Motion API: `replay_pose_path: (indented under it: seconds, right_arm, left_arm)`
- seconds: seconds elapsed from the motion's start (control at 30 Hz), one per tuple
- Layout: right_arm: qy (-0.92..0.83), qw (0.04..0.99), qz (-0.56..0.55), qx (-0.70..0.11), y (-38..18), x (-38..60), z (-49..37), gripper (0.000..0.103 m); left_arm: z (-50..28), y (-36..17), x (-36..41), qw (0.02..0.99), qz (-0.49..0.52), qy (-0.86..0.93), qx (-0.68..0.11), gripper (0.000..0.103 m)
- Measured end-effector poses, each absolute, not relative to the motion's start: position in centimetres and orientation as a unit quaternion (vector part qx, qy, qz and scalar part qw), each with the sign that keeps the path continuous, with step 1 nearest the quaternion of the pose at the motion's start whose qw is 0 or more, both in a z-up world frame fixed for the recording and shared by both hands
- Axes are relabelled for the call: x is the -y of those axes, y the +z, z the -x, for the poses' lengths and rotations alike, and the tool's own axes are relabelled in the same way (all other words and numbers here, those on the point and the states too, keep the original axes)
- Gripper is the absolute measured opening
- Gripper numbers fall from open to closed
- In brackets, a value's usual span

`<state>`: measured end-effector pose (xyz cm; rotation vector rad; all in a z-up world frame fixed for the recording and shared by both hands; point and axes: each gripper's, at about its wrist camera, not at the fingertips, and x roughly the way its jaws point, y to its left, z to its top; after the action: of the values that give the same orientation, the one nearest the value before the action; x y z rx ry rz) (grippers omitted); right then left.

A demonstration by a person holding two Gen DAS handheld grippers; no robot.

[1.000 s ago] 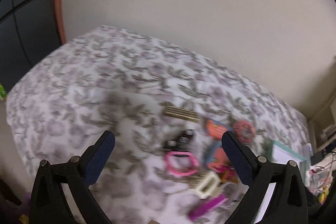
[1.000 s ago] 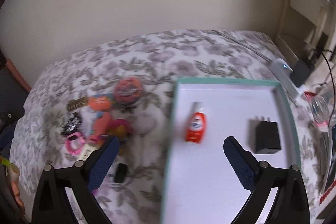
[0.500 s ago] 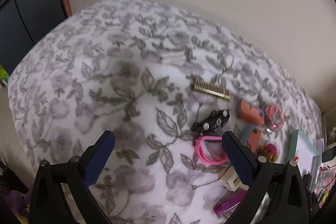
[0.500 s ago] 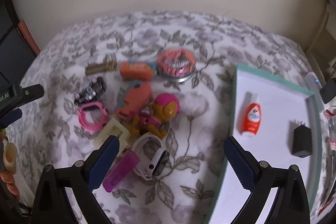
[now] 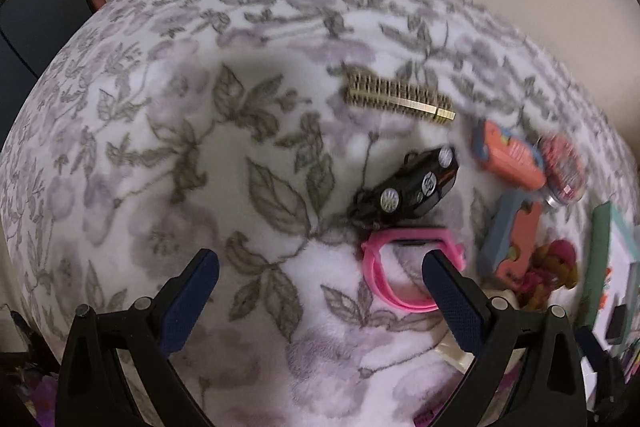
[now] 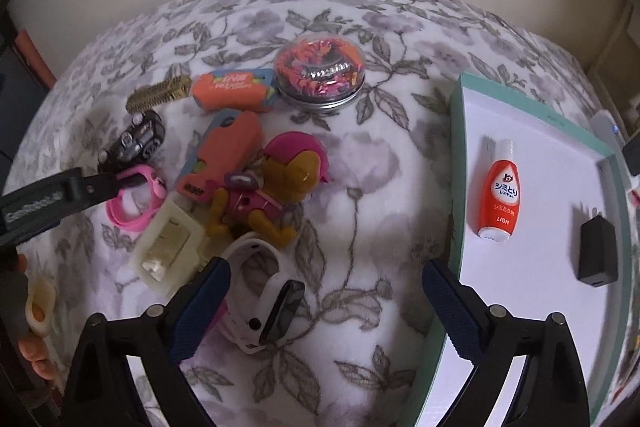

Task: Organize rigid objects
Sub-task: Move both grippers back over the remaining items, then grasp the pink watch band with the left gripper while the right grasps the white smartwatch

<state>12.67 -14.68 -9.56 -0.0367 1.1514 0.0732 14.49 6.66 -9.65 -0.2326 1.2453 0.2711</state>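
— Both grippers hang over the floral blanket (image 6: pixel 360 163) with nothing in them. My left gripper (image 5: pixel 320 279) is spread wide, its right finger (image 5: pixel 452 299) just over the pink band (image 5: pixel 384 279).

— And your right one?

— My right gripper (image 6: pixel 326 291) is wide too, above the white watch (image 6: pixel 264 303), whose dark face is tilted up beside my left finger (image 6: pixel 200 307).

— Where are the things to sort?

— Mostly in a loose heap on the blanket. The black toy car (image 5: pixel 408 187) lies touching the pink band's top edge. Beyond it sits a gold comb (image 5: pixel 400 99), apart from the car. From my right view, an orange case (image 6: pixel 232 91) lies beside a round tin (image 6: pixel 320 75), another orange case (image 6: pixel 224 159) leans against the pup figure (image 6: pixel 272 183), and a cream frame (image 6: pixel 168 247) lies just left of the watch.

— And the tray?

— The white tray (image 6: pixel 460 187) with a teal rim is to the right, near the heap but not touching it. A red bottle (image 6: pixel 500 191) lies flat in it, with a black charger (image 6: pixel 598 251) nearby, the two apart.
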Motion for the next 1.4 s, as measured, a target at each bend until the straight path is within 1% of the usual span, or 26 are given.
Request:
replay_pose_path:
  seconds: [0.1,0.13,0.17,0.2,0.23,0.3,0.33,0.43,0.5,0.53,0.57,0.6,0.67,0.7,0.73,0.77,0.8,0.83,0.87,0.93,0.97,1.0,1.03,1.17,1.4]
  right_arm:
    - [0.036,0.836,0.030,-0.546,-9.7,14.4,-12.6,0.091]
    - [0.037,0.835,0.030,-0.548,-9.7,14.4,-12.6,0.086]
    - [0.037,0.833,0.027,-0.551,-9.8,14.4,-12.6,0.084]
    - [0.036,0.832,0.026,-0.552,-9.9,14.4,-12.6,0.080]
    - [0.035,0.831,0.028,-0.555,-10.0,14.4,-12.6,0.073]
    - [0.040,0.827,0.027,-0.560,-10.3,14.3,-12.5,0.069]
    - [0.043,0.827,0.025,-0.560,-10.4,14.3,-12.5,0.064]
    - [0.048,0.828,0.032,-0.558,-10.3,13.8,-12.4,0.056]
    - [0.050,0.828,0.040,-0.557,-10.4,13.4,-12.3,0.051]
    - [0.049,0.829,0.046,-0.555,-10.5,13.2,-12.2,0.050]
    - [0.048,0.830,0.051,-0.554,-10.5,13.1,-12.2,0.050]
    - [0.047,0.831,0.053,-0.552,-10.5,13.0,-12.2,0.050]
    - [0.047,0.831,0.052,-0.551,-10.5,13.0,-12.1,0.050]
    - [0.048,0.832,0.051,-0.551,-10.5,13.0,-12.1,0.049]
    - [0.049,0.832,0.050,-0.550,-10.5,12.9,-12.1,0.046]
    - [0.052,0.833,0.048,-0.549,-10.4,12.9,-12.1,0.043]
    - [0.054,0.833,0.048,-0.548,-10.4,12.8,-12.0,0.036]
    - [0.054,0.834,0.050,-0.547,-10.3,12.8,-11.9,0.031]
    - [0.054,0.834,0.051,-0.546,-10.3,12.7,-11.9,0.029]
    - [0.053,0.835,0.048,-0.546,-10.3,12.9,-11.9,0.023]
    - [0.054,0.834,0.046,-0.547,-10.3,13.0,-12.0,0.021]
    - [0.052,0.834,0.044,-0.548,-10.2,13.1,-12.0,0.016]
    - [0.050,0.833,0.043,-0.549,-10.2,13.2,-12.0,0.014]
    - [0.049,0.832,0.029,-0.552,-10.1,13.7,-12.1,0.014]
    - [0.050,0.837,-0.016,-0.545,-9.0,15.3,-12.2,0.013]
  left_arm:
    - [-14.7,-10.6,-6.2,0.791,0.096,0.128,-0.591,0.101]
    - [-14.8,-10.8,-6.1,0.789,0.091,0.129,-0.594,0.101]
    - [-14.8,-11.0,-6.0,0.787,0.086,0.130,-0.596,0.101]
    - [-14.8,-11.1,-5.8,0.786,0.083,0.132,-0.598,0.101]
    - [-14.8,-11.2,-5.8,0.785,0.080,0.133,-0.599,0.101]
    - [-14.8,-11.3,-5.7,0.785,0.078,0.135,-0.600,0.101]
    - [-14.8,-11.3,-5.5,0.785,0.077,0.136,-0.600,0.101]
    - [-14.8,-11.4,-5.3,0.786,0.073,0.136,-0.598,0.100]
    - [-14.9,-11.4,-5.1,0.789,0.068,0.136,-0.596,0.099]
    - [-15.0,-11.5,-4.9,0.790,0.066,0.134,-0.595,0.096]
    - [-15.1,-11.3,-4.6,0.793,0.065,0.130,-0.592,0.090]
    - [-15.4,-11.1,-4.2,0.795,0.064,0.125,-0.591,0.088]
    - [-15.7,-10.8,-3.3,0.799,0.050,0.119,-0.587,0.078]
    - [-15.8,-10.6,-2.7,0.803,0.039,0.115,-0.584,0.075]
    - [-15.9,-10.5,-2.3,0.805,0.032,0.112,-0.582,0.068]
    - [-15.9,-10.2,-1.8,0.807,0.026,0.105,-0.581,0.058]
    - [-16.0,-10.1,-1.3,0.808,0.023,0.098,-0.581,0.053]
    - [-16.1,-10.0,-0.9,0.809,0.022,0.091,-0.581,0.044]
    - [-16.2,-10.0,-0.5,0.809,0.018,0.087,-0.581,0.040]
    - [-16.3,-9.9,0.0,0.810,0.013,0.084,-0.580,0.037]
    - [-16.4,-9.9,0.1,0.811,0.016,0.081,-0.580,0.033]
    - [-16.4,-9.8,0.1,0.811,0.023,0.077,-0.580,0.032]
    - [-16.2,-9.9,0.0,0.811,0.027,0.076,-0.580,0.029]
    - [-16.1,-9.8,-0.3,0.811,0.033,0.077,-0.580,0.012]
    - [-16.3,-9.5,-2.1,0.809,0.062,0.069,-0.581,0.011]
